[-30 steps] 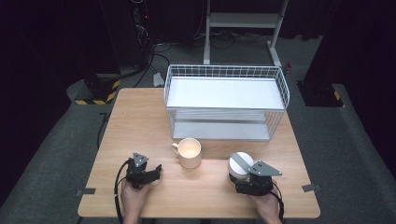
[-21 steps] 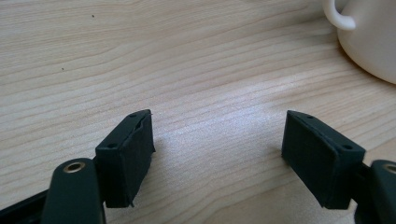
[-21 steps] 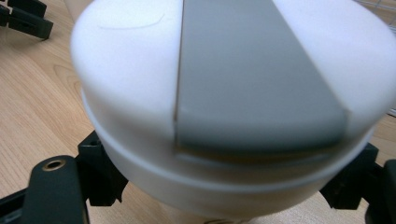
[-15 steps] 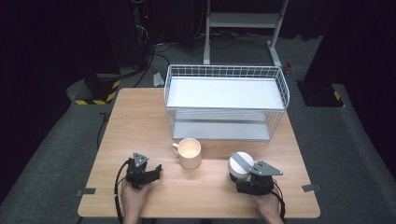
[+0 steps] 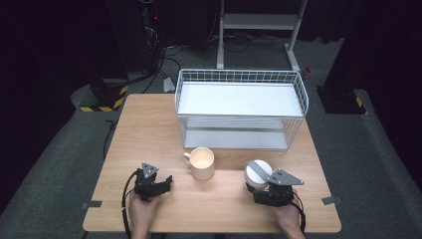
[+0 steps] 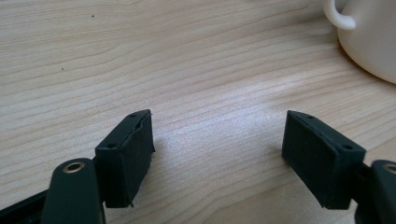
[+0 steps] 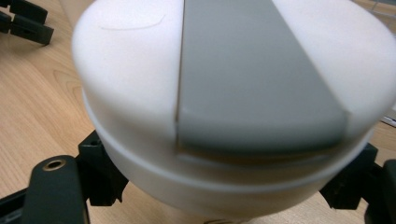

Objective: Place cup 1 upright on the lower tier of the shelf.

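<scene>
High view: I see the round white container with a grey band across its lid (image 5: pixel 257 173) standing on the light wooden table (image 5: pixel 149 129), near the front edge on the person's right side. My right gripper (image 5: pixel 259 188) sits directly behind it, on the side toward the person, with the grey three-cornered plate overlapping the container's near edge.

Right gripper view: the container (image 7: pixel 224 102) lies between the two black jaws, one jaw at each lower flank of its white body. The pads appear to sit against the body just under the ridge that runs round it, so I read this gripper as clamped on the container. The grey band runs away from the camera, roughly along the gripper's axis.

Left gripper view: my left gripper (image 6: pixel 217 144) has its jaws spread wide apart, with bare wood grain between them and nothing held. The cream ceramic mug with a loop handle (image 6: pixel 369 32) stands ahead and toward the right jaw's side, well clear of both pads, handle pointing back across the view.

In the high view, the left gripper (image 5: pixel 166 181) rests low on the table at the person's left, and the mug (image 5: pixel 201 163) stands between the two grippers, slightly farther from the person. The white wire basket with a white shelf (image 5: pixel 241 107) occupies the far half of the table, apart from the mug and the container.
</scene>
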Demonstrator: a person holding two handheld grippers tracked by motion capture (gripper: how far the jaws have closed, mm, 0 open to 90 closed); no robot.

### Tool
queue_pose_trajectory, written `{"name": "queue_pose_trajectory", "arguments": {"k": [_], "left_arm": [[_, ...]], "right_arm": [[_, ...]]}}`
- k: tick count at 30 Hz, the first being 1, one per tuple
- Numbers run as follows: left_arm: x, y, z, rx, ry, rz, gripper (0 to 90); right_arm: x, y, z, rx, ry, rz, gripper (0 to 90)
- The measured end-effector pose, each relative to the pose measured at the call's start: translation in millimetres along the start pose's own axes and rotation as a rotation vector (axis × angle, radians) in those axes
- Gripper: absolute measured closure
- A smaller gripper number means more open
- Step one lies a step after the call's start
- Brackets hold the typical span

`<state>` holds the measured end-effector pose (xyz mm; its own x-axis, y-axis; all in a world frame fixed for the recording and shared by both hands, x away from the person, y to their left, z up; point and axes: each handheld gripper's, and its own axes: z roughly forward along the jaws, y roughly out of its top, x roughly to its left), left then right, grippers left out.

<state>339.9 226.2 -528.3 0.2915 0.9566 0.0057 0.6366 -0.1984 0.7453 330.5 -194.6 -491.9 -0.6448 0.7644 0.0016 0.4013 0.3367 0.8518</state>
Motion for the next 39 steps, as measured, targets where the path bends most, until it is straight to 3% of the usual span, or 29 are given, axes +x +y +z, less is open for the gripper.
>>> {"name": "queue_pose_trajectory", "arguments": {"k": [13, 39], "left_arm": [[-0.1, 0.0, 0.0, 0.000, 0.001, 0.000, 25.2], [-0.4, -0.1, 0.3, -0.004, 0.002, -0.005, 25.2]], "right_arm": [[-5.0, 4.0, -0.4, -0.004, -0.003, -0.009, 18.9], [-26.5, 16.5, 4.0, -0.020, -0.013, 0.036, 19.0]]}}
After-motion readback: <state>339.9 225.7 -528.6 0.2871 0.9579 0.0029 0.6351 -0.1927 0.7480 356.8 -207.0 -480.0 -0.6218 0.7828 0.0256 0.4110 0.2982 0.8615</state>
